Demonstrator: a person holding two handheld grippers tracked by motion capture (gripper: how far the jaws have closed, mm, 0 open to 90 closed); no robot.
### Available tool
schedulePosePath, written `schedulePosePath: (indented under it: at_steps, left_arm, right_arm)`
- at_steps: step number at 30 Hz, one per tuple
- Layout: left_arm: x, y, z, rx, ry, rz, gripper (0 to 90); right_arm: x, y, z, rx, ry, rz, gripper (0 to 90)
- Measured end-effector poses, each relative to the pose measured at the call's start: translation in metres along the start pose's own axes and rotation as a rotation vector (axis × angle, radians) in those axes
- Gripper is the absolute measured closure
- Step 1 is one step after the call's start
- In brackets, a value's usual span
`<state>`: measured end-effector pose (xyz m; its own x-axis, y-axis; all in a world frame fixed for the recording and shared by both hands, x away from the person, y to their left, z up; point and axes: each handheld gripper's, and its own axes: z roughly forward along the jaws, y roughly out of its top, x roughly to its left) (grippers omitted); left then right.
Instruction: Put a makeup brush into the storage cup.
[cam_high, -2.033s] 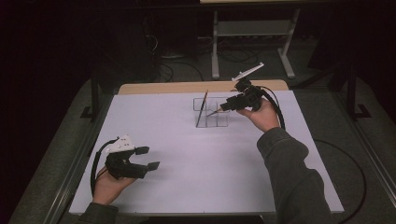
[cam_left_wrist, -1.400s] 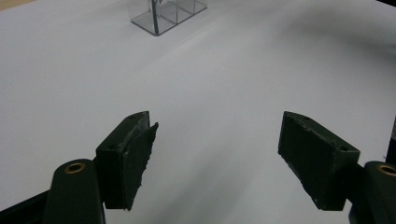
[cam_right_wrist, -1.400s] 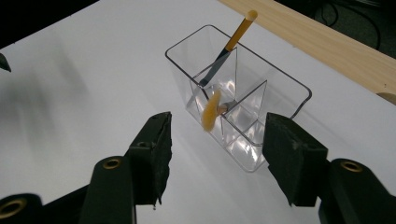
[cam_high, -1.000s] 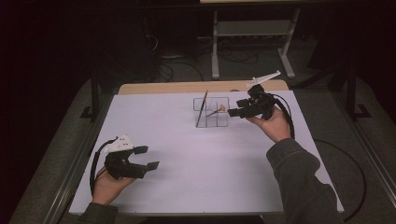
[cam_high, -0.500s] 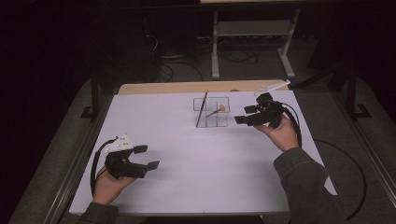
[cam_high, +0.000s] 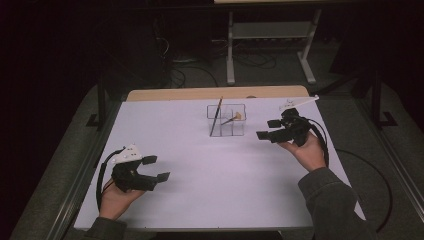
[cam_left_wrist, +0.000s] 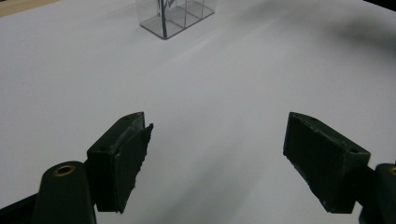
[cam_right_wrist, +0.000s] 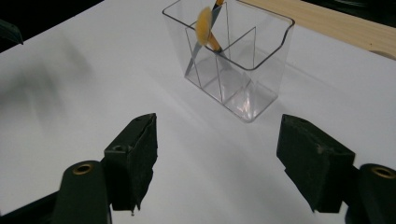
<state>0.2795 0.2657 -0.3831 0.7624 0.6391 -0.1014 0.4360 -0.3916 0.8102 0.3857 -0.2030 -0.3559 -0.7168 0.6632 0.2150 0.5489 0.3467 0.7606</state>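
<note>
While the person's left hand (cam_high: 114, 197) rests low on the near left corner of the white worktop (cam_high: 200, 165), its left gripper (cam_high: 156, 168) lies level and points to the right, fingers (cam_left_wrist: 122, 158) released and spread wide over bare surface. Further along, a clear divided organizer (cam_high: 226, 120) stands near the far edge, with a dark pencil (cam_high: 216, 116) leaning upright in it and a shorter orange-tipped brush (cam_high: 232, 119) tilted beside that. From the right gripper view the brush head is blurred, so it could be a soft bristle tip. Just right of the organizer the right gripper (cam_high: 268, 129), raised on an upturned hand, aims leftward at it, fingers (cam_right_wrist: 133, 154) likewise open and holding nothing, with a clear gap to the plastic wall.
</note>
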Motion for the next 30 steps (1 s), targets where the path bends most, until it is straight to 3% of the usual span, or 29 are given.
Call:
schedulePosePath:
  at_steps: [18,30]
  left_arm:
    - [0.002,-0.001,-0.004,-0.017,0.008,-0.003,20.4]
    - [0.002,-0.001,-0.006,-0.039,0.008,-0.012,20.2]
  right_arm:
    - [-0.002,-0.019,-0.002,-0.004,0.008,0.035,25.5]
    - [0.002,-0.030,-0.009,-0.036,0.003,0.041,24.4]
